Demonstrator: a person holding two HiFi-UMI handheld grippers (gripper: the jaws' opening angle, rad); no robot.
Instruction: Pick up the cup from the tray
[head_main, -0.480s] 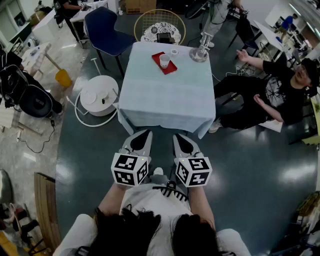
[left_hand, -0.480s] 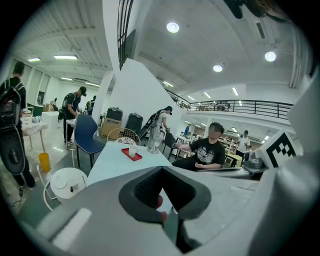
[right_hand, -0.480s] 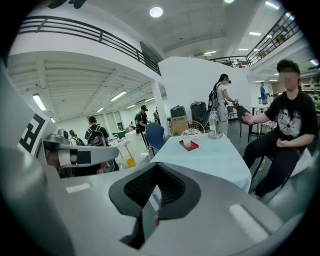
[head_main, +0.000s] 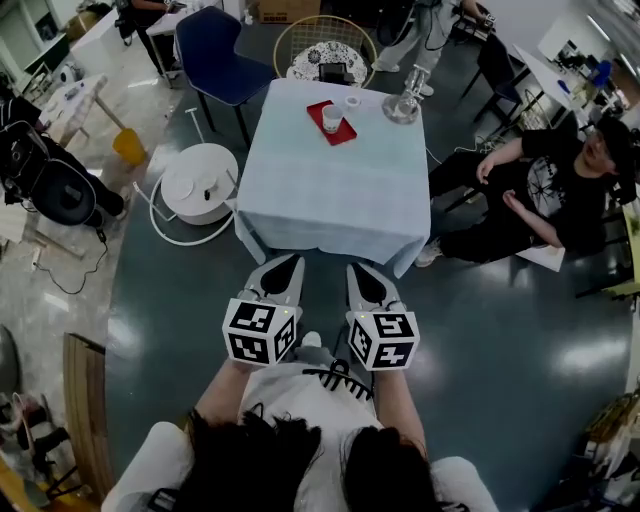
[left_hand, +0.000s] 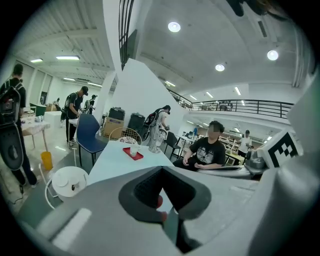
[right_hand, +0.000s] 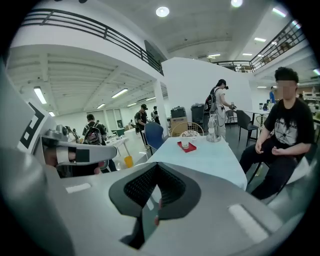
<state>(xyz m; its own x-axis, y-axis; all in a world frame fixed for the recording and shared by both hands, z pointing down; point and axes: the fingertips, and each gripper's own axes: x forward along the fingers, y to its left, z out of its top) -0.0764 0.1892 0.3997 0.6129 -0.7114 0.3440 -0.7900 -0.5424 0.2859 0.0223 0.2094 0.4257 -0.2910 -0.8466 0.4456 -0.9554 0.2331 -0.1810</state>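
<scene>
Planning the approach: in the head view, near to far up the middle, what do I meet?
Left claw and right claw side by side → table → red tray holding the cup → round wire chair.

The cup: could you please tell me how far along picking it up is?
Done: nothing; the cup stands on the tray. In hand: left hand-held gripper and right hand-held gripper, both shut, empty, short of the table. Left: approach, grasp, lift.

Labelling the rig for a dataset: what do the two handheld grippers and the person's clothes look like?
The left gripper and right gripper have light grey, tapering jaws with a dark inner lining. Each carries a white cube printed with black square markers. The person wears a white top with black lacing.
</scene>
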